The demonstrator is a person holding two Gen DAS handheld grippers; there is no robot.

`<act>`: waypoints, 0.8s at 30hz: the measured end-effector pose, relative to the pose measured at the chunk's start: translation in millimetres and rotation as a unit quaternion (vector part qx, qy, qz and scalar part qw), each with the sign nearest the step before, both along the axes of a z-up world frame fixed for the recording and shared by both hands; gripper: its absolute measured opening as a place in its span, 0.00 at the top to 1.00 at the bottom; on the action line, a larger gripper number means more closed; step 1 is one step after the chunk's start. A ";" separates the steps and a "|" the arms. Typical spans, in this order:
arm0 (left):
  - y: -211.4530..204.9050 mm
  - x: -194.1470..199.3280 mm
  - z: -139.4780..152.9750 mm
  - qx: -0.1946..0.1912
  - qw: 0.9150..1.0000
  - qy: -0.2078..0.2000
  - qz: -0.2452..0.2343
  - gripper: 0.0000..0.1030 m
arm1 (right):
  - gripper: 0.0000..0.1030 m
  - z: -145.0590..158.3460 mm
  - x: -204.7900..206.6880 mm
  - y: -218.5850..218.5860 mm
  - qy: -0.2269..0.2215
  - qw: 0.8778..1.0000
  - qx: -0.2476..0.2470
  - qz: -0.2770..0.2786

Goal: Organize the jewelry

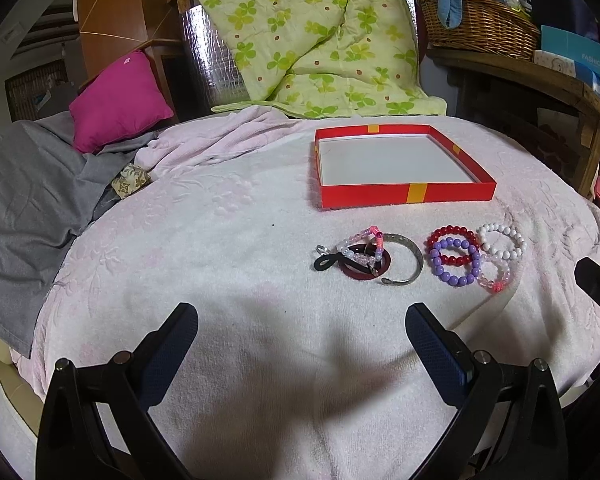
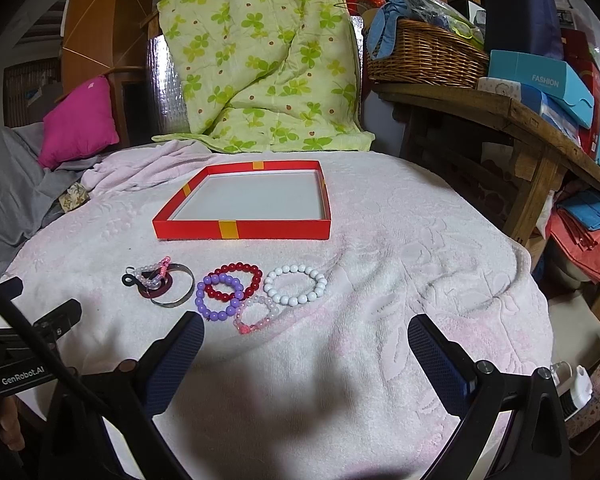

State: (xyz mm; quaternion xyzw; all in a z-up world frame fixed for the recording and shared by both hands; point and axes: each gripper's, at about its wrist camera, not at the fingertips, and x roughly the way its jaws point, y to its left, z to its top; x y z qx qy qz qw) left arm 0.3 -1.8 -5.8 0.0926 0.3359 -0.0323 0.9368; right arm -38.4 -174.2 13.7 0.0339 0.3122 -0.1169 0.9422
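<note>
left wrist view is showing the left tongs hanging with jaws wide apart and holding nothing above the pale pink towel-covered worktop. right tongs are likewise gaping apart, gripping nothing. a shallow red cardboard tray with yellow bands is sitting toward the far edge of the worktop. nearer, the jewelry is lying in a row: a tangle of silver metal bangle, dark red ring and pink beads, then a purple bead bracelet overlapping a red bead bracelet, then a white bead bracelet and a small pink bead bracelet.
</note>
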 end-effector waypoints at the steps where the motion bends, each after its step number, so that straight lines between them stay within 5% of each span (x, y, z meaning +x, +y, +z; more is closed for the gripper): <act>1: -0.2 -0.1 -0.4 0.002 1.000 -0.002 0.000 0.00 | 0.00 -0.3 0.0 -0.1 0.001 1.000 0.000 0.000; 6: -0.4 1.2 -0.6 0.034 0.999 -0.015 0.000 0.00 | 0.00 -0.2 0.6 0.5 0.010 1.000 0.001 0.000; 12: 2.6 3.2 -1.3 0.023 1.000 0.000 0.001 0.00 | 0.00 6.5 -3.8 -9.0 -0.015 0.999 0.031 -0.008; 17: 6.1 5.6 -0.9 0.019 1.000 0.004 0.004 0.00 | 0.00 28.7 -28.8 -29.3 -0.114 0.989 0.029 -0.094; 19: 7.1 5.7 -0.3 0.020 1.000 0.004 0.007 0.00 | 0.00 33.9 -31.2 -46.4 -0.136 0.981 0.087 -0.108; 21: 7.1 6.1 -0.8 0.017 1.000 0.000 0.007 0.00 | 0.00 35.6 -13.6 -58.4 -0.102 0.986 0.106 -0.083; 24: 3.6 11.3 0.3 0.018 1.000 0.011 -0.003 0.00 | 0.00 28.0 35.9 -64.4 0.011 0.996 0.076 -0.040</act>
